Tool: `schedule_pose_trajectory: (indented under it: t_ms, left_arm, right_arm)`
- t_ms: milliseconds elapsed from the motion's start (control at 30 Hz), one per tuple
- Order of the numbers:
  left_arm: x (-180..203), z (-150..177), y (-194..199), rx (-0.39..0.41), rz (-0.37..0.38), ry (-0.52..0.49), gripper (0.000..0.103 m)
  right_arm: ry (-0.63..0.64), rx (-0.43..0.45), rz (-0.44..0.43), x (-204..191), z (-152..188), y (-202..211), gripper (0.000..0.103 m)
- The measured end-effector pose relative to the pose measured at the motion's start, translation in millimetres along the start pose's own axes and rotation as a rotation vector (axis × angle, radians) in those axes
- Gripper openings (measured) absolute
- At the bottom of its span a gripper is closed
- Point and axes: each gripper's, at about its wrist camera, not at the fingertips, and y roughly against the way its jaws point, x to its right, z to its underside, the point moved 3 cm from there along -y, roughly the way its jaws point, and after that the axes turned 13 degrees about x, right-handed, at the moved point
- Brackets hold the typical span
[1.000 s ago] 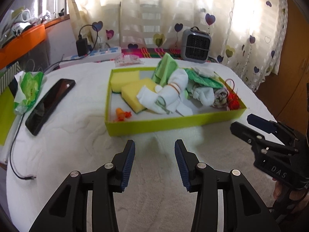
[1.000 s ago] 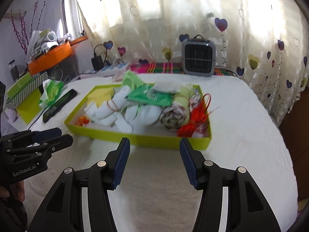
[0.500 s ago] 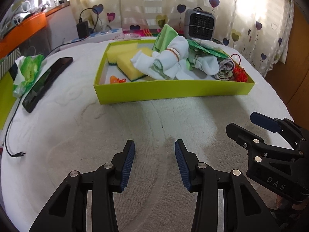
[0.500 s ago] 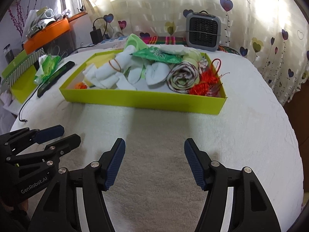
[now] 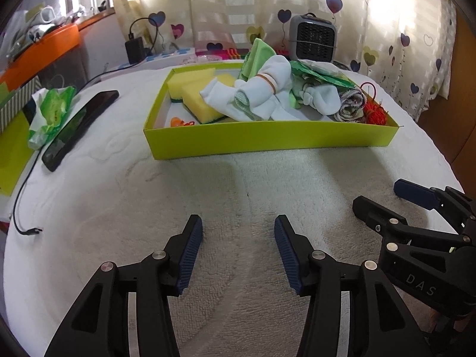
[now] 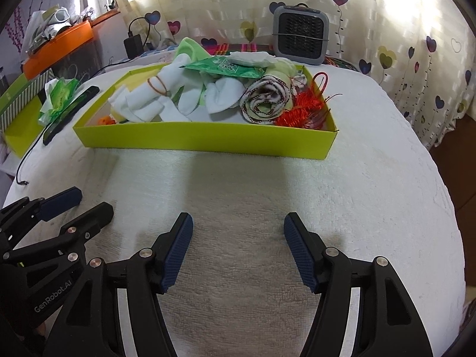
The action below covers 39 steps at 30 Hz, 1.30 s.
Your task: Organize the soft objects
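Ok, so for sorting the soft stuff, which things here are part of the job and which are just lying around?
Part of the job:
- lime-green tray
- white socks
- yellow sponges
- green cloth
- rolled patterned cloth
- red cord bundle

Just lying about:
- black phone
- green tissue pack
- grey heater
- charger
- orange shelf

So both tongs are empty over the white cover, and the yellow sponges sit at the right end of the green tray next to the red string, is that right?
Not quite. The yellow sponges sit at the left end of the green tray, opposite the red string, as the left wrist view shows. Both the left tongs and right tongs are empty and opening over the white cover.
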Motion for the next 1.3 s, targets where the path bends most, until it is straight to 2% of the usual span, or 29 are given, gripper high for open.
schedule_pose_trajectory:
  t_ms: [1300]
  left_arm:
    - [1.2, 0.6, -0.6, 0.003, -0.010, -0.002, 0.051]
  right_arm:
    - [0.011, -0.003, 0.004, -0.7, 0.4, -1.3, 0.069]
